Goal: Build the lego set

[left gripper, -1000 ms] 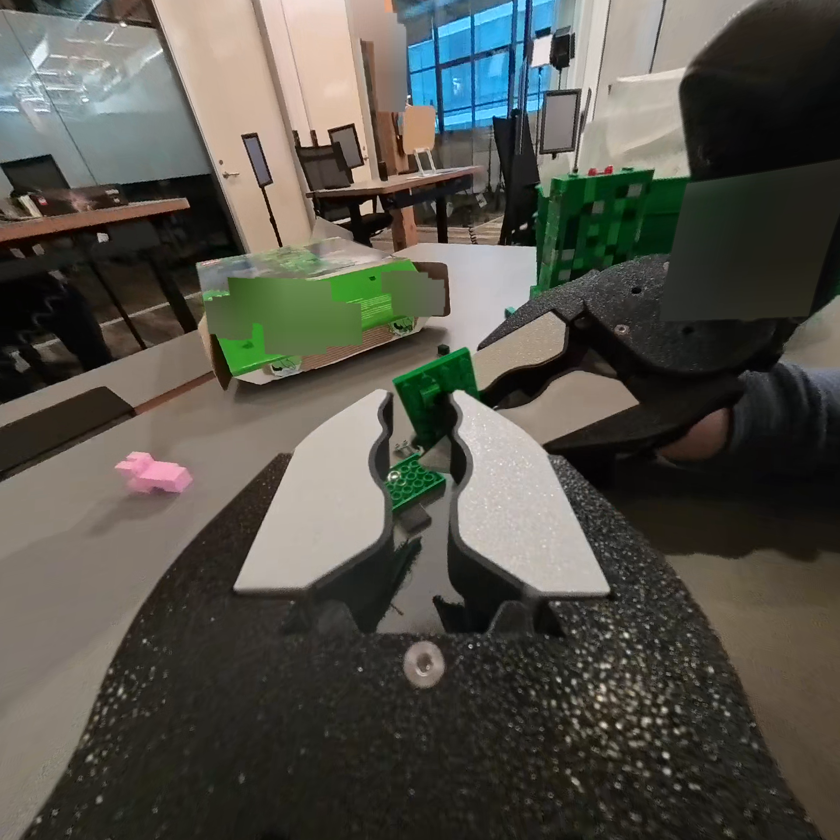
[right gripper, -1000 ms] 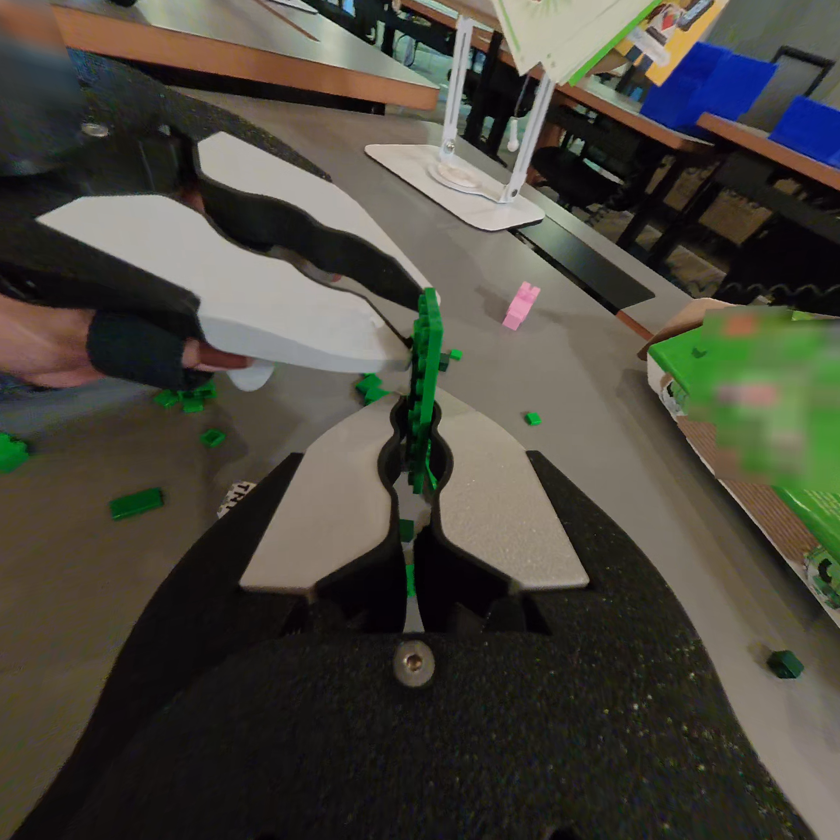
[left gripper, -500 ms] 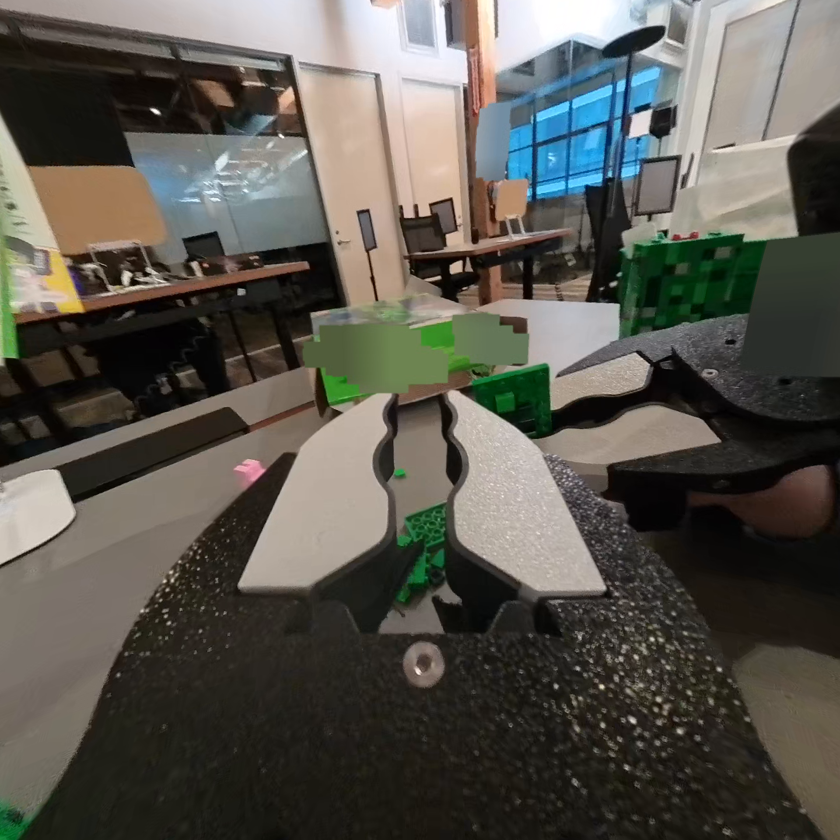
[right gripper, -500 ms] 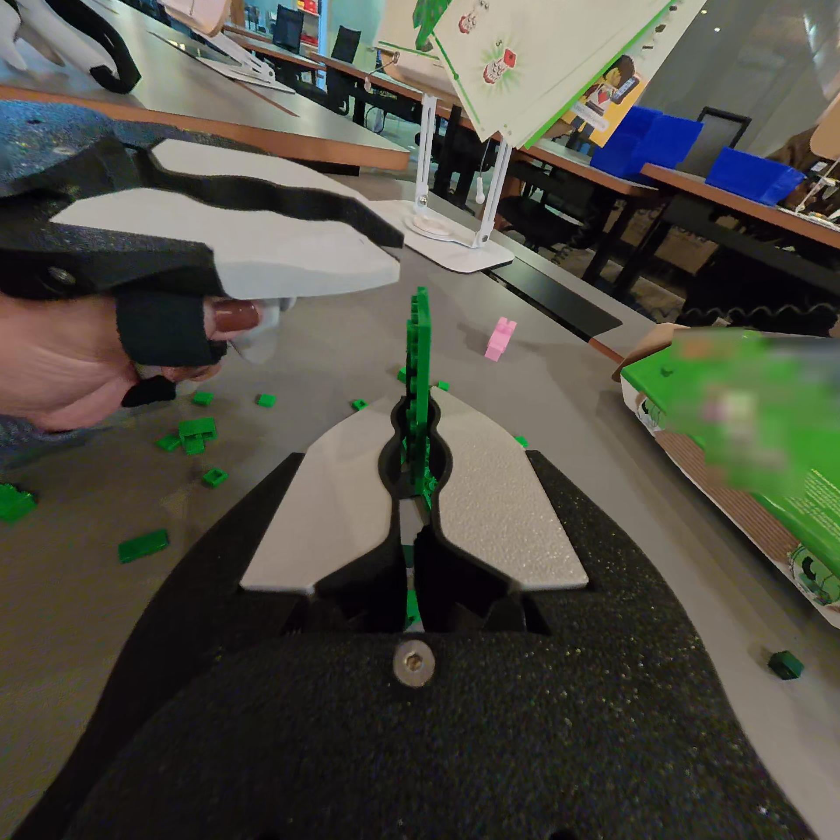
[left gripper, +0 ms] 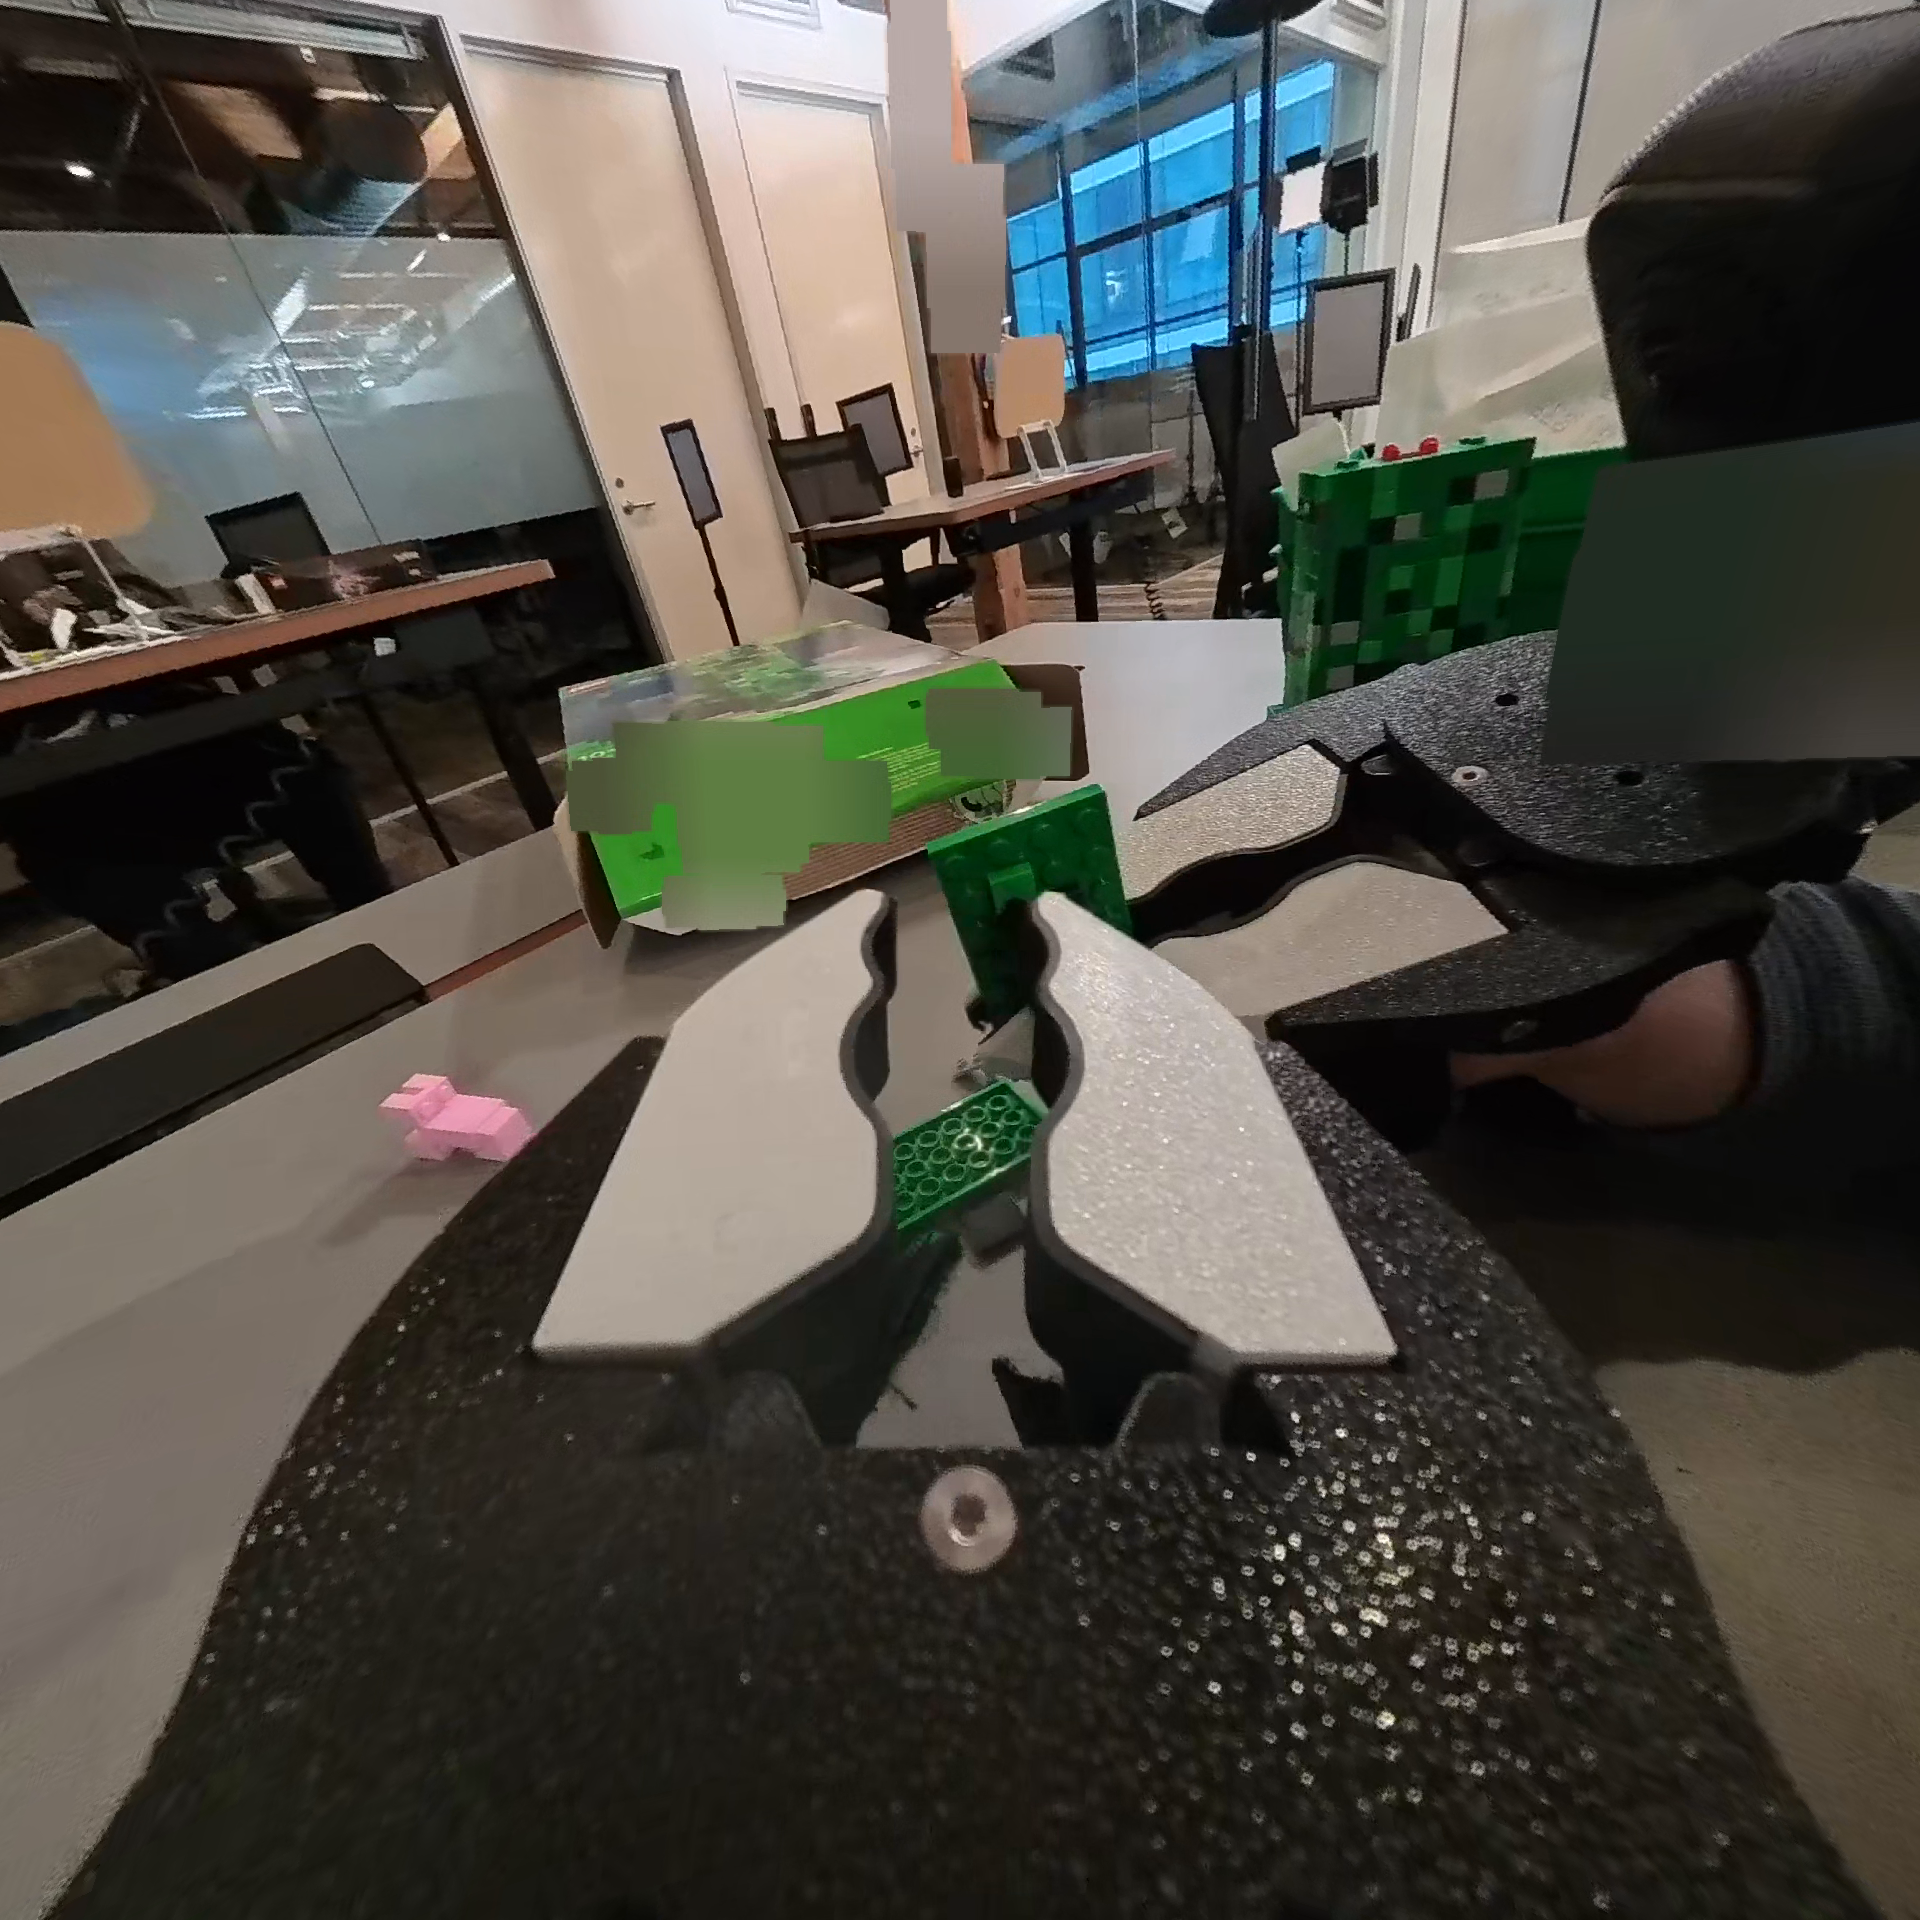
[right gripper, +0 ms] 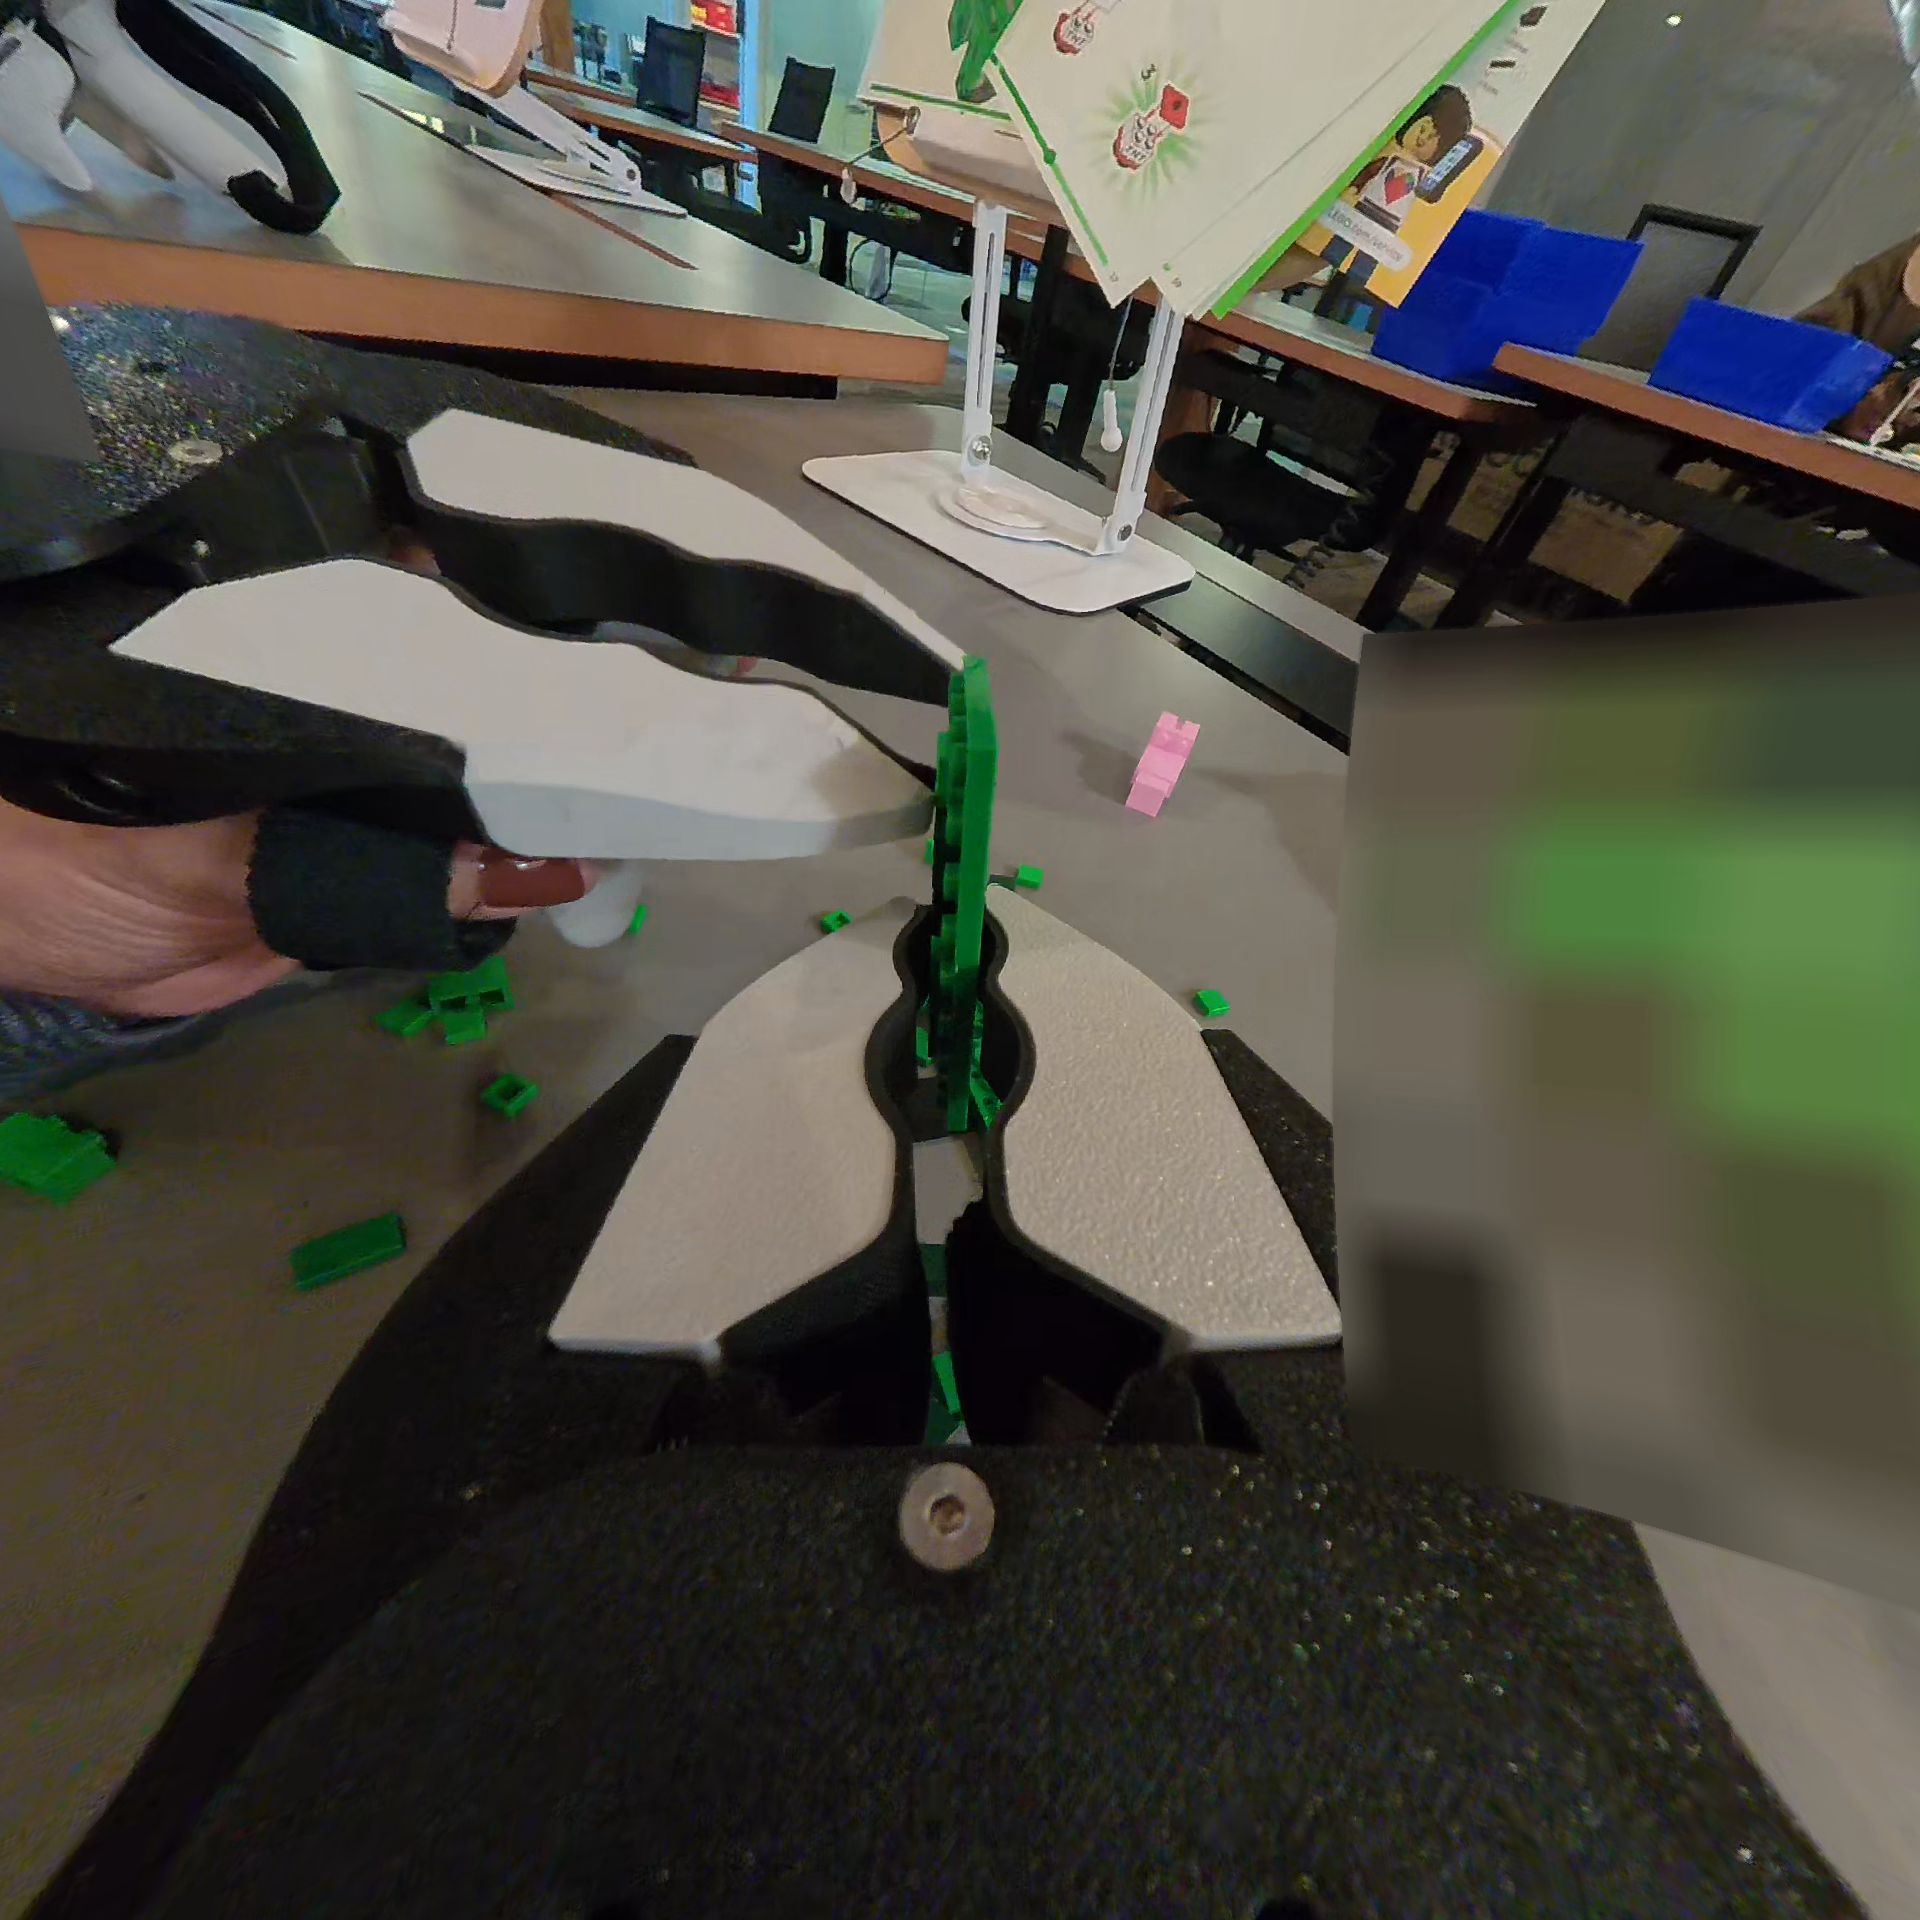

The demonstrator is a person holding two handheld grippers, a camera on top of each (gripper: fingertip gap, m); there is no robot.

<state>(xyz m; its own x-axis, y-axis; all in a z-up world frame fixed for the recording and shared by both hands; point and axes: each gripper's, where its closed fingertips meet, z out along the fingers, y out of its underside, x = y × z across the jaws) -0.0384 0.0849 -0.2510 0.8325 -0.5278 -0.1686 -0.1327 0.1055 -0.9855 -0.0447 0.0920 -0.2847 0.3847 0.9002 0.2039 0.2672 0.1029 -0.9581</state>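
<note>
In the left wrist view, the left gripper [left gripper: 961, 930] is being held with its jaws parted and nothing clamped between them. A green plate assembly [left gripper: 1023, 894] is being presented upright just beyond its tips, pinched at its right edge by the right gripper [left gripper: 1138, 899], which is coming in from the right. Between the left fingers, lower down, a second green plate [left gripper: 961, 1148] is being seen lying underside up on the grey table [left gripper: 208, 1195] (whether it touches the fingers cannot be told). A pink brick figure [left gripper: 452, 1117] is lying to the near left, and the green set box [left gripper: 790, 769] is lying farther back.

In the right wrist view, the right gripper [right gripper: 951, 914] is being kept closed on the green plate assembly [right gripper: 966, 821], which is being held on edge and upright. The left gripper [right gripper: 930, 748] is being brought in from the left, its open tips at the plate's studded face. Loose green pieces [right gripper: 452, 1003] are lying scattered on the table [right gripper: 1060, 686] at the left, and an instruction booklet [right gripper: 1174, 114] is being propped on a white stand [right gripper: 1018, 540] at the far side.
</note>
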